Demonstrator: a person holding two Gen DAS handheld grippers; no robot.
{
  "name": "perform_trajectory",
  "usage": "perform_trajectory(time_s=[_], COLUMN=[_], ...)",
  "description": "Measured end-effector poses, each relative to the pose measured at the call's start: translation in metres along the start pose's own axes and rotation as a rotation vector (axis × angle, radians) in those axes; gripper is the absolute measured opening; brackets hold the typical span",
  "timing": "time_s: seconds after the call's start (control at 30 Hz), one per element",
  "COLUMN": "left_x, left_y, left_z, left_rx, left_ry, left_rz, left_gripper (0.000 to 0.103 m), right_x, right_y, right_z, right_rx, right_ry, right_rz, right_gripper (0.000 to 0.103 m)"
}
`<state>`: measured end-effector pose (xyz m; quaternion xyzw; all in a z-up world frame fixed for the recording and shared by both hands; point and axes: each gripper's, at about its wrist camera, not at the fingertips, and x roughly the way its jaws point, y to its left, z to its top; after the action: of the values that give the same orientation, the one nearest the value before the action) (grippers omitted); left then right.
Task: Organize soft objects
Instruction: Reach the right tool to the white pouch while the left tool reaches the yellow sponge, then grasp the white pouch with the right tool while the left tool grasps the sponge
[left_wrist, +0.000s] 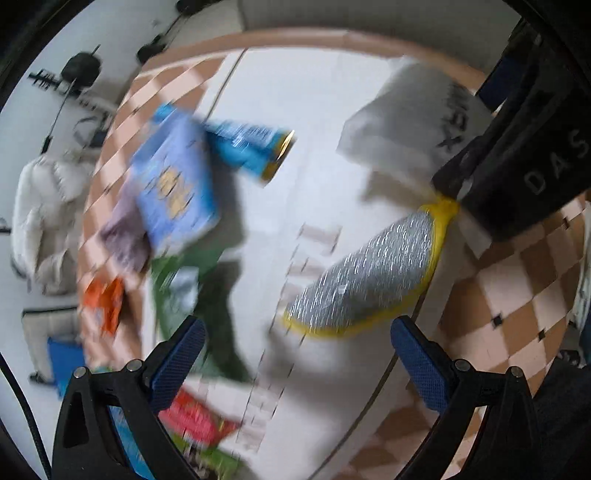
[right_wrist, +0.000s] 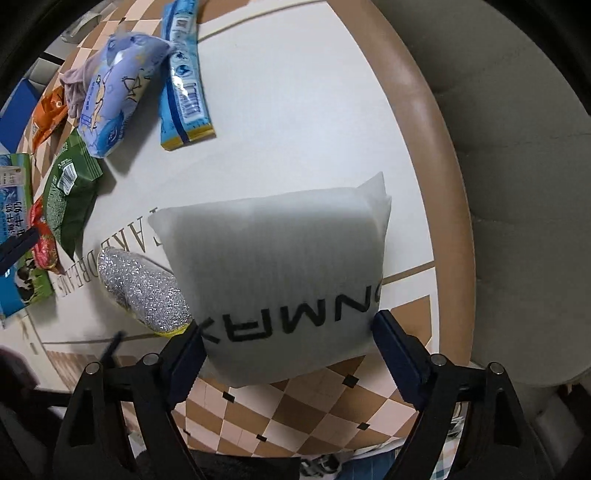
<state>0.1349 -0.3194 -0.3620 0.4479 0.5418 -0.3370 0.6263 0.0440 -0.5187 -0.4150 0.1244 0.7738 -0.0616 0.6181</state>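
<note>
Holding the pouch and scourer in the right gripper, clear of clutter at ten o'clock; left gripper gaping wide, empty.

Round table bears snack packets and a glittery sponge

Left view seems motion-blurred; right sharp, evenly lit

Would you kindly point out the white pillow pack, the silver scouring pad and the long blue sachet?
white pillow pack (right_wrist: 273, 273): right wrist view, middle of its face.
silver scouring pad (right_wrist: 144, 284): right wrist view, glittery top.
long blue sachet (right_wrist: 184, 85): right wrist view, mid-length, near barcode.
</note>
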Motion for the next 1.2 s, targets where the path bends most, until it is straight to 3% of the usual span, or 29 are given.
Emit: perform_trajectory(time_s=[0.2, 0.3, 0.37, 0.47, 0.63, 0.77, 0.83, 0.97, 1.03, 1.2], left_x=[-0.004, -0.002, 0.001, 0.000, 0.000, 0.006, 0.003, -0.014, -0.014, 0.024], left_y=[-0.010, -0.019, -0.027, -0.037, -0.039, -0.023, -0.024, -0.041, -0.051, -0.086], left_z=[0.013, 0.015, 0.013, 0.005, -0.034, -0.084, -0.101, -0.104, -0.092, -0.063], left_rx=[0.014, -0.008, -0.018, -0.054, -0.180, -0.453, -0.505, -0.400, -0.342, -0.250], left_ry=[-0.082, -0.082, -0.067, -0.062, -0.003, 0.112, 0.138, 0.130, 0.134, 0.232], left_rz=[-0.116, -0.183, -0.219, -0.237, -0.257, -0.365, -0.409, -0.364, -0.359, -0.279], left_gripper=[0.102, 0.080, 0.057, 0.051, 0.049, 0.050, 0.051, 0.054, 0.067, 0.067], right_x=[0.026, 0.023, 0.018, 0.022, 0.019, 0.015, 0.007, 0.006, 0.008, 0.012], right_y=[-0.026, -0.033, -0.040, -0.042, -0.036, -0.032, -0.018, -0.001, 0.006, 0.013], right_z=[0.006, 0.006, 0.013, 0.012, 0.008, 0.002, -0.003, 0.007, 0.004, 0.001], right_rx=[0.055, 0.074, 0.084, 0.079, 0.061, 0.038, 0.002, -0.059, -0.076, -0.073], right_ry=[0.036, 0.051, 0.065, 0.077, 0.073, 0.058, 0.056, 0.047, 0.046, 0.049], right_rz=[0.111, 0.137, 0.153, 0.145, 0.139, 0.151, 0.122, 0.046, 0.019, 0.002], right_gripper=[0.094, 0.094, 0.094, 0.094, 0.094, 0.098, 0.099, 0.099, 0.099, 0.100])
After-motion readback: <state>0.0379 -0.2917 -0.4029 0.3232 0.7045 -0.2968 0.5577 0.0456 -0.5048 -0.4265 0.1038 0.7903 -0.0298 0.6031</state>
